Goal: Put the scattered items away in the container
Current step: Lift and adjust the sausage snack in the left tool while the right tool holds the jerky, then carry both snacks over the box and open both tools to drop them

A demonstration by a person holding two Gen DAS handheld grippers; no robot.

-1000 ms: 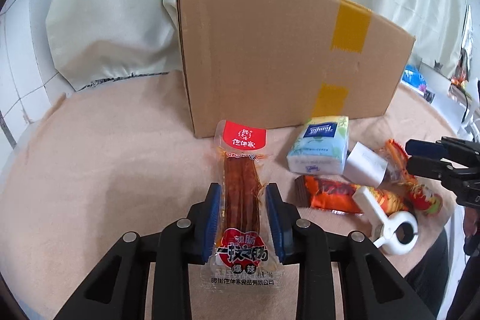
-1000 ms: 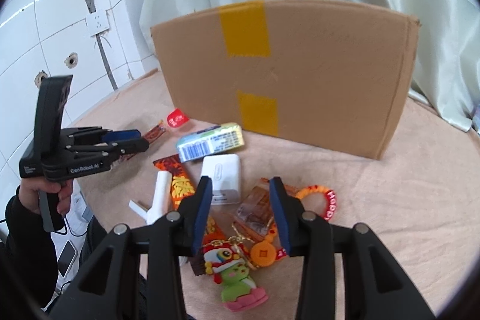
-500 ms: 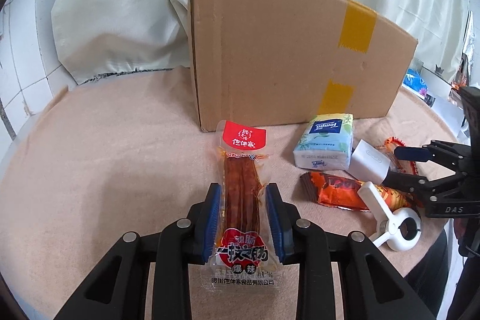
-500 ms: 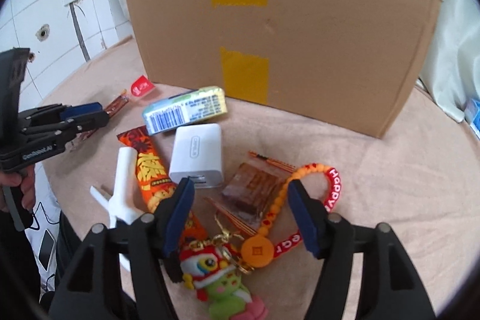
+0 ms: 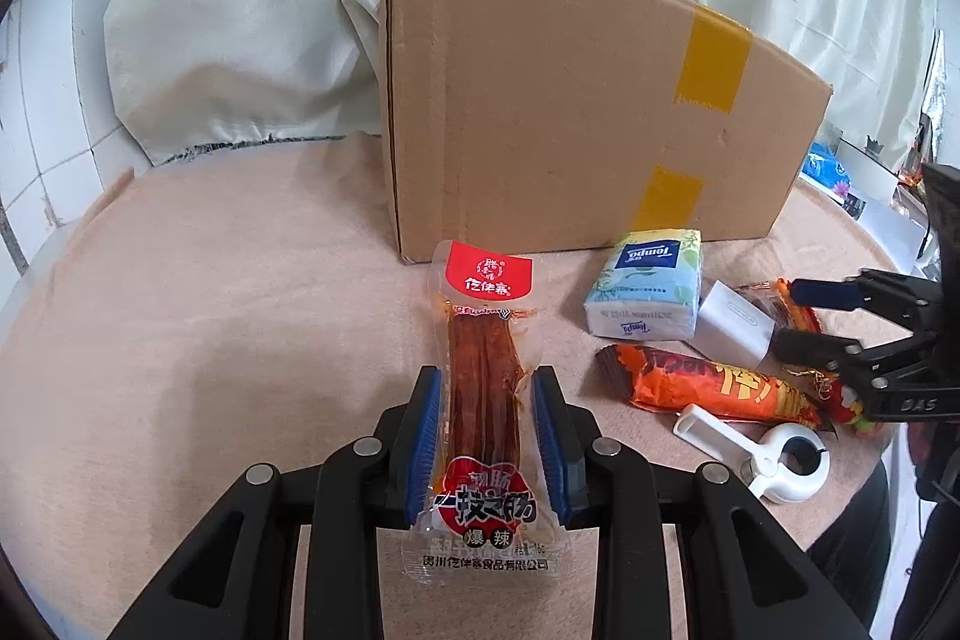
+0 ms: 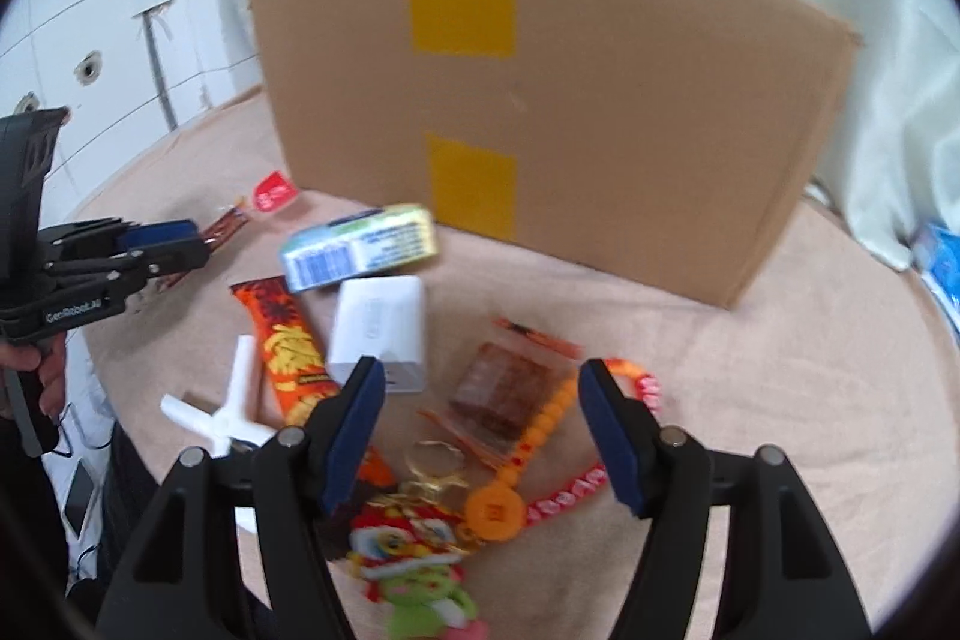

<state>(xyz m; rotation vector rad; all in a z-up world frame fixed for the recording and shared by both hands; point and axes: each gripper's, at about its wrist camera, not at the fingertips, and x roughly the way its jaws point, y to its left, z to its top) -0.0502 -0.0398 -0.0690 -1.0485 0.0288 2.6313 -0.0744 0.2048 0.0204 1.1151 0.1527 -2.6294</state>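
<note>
Cardboard box point(image 5: 576, 124): you have one, standing on the peach-covered surface point(image 5: 210, 316); two patches of yellow tape point(image 6: 462, 1) on its near wall, no print you can read; its inside shows in neither view
Scattered items: all lie on the surface in front of the box, none in it
Tissue pack point(image 5: 645, 289): one, reads "tempo" in your left view; your right view shows its barcode end instead
Orange snack bar point(image 5: 714, 385): one, yellow Chinese characters, just beside the tissues
Sausage packet point(image 5: 486, 376): one, red header "亿佳寨", lower label "辣肠" and "爆辣"
White charger point(image 6: 379, 331): one, its faint mark too blurred to read
White clip point(image 5: 753, 445): one, at the surface's near edge
Brown snack sachet point(image 6: 504, 391): one, seen clearly only in your right view
Bead strap point(image 6: 576, 436): one, orange and red, orange disc with a square logo; right view only
Doll keychain point(image 6: 420, 568): one, red and green, nearest your right camera
Left hand-held gripper point(image 5: 486, 436): clamped on the sausage packet, blue pads pressing both sides; body reads "GenRobot.AI" in the right view
Right hand-held gripper point(image 6: 483, 430): jaws have just been opening and stand apart over the sachet and strap, pressing nothing; "DAS" on its body in the left view
</note>
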